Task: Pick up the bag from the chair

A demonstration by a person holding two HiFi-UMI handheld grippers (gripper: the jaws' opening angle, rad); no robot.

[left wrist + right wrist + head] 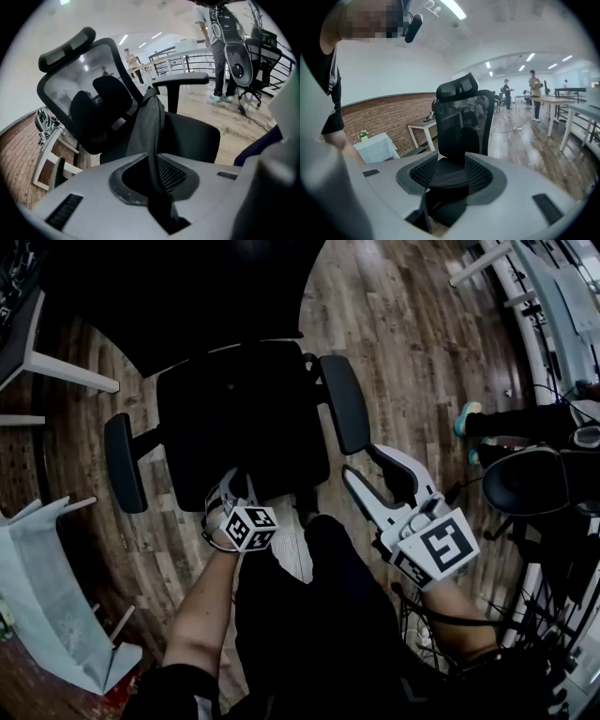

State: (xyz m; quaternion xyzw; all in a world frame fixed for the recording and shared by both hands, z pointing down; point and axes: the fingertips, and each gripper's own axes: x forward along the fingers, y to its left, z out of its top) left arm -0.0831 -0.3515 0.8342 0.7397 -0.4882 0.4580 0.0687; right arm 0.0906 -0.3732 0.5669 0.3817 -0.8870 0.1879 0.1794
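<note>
My left gripper [152, 180] had its jaws nearly shut, pinching a dark strap [153, 154] that ran up into the grey bag [147, 119]. The bag stood on the office chair [194, 136] seat, leaning against the backrest. My right gripper [447, 176] was open and held nothing. I judged that so narrow a pinch could slip, or the bag could catch the armrest [180, 79].

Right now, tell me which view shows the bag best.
The left gripper view: the bag, dark grey fabric, rises clearly from the left hand-held gripper, pinched between its jaws. In the head view it is black against the black chair, hardly separable. The right gripper view shows the chair, no distinct bag.
</note>
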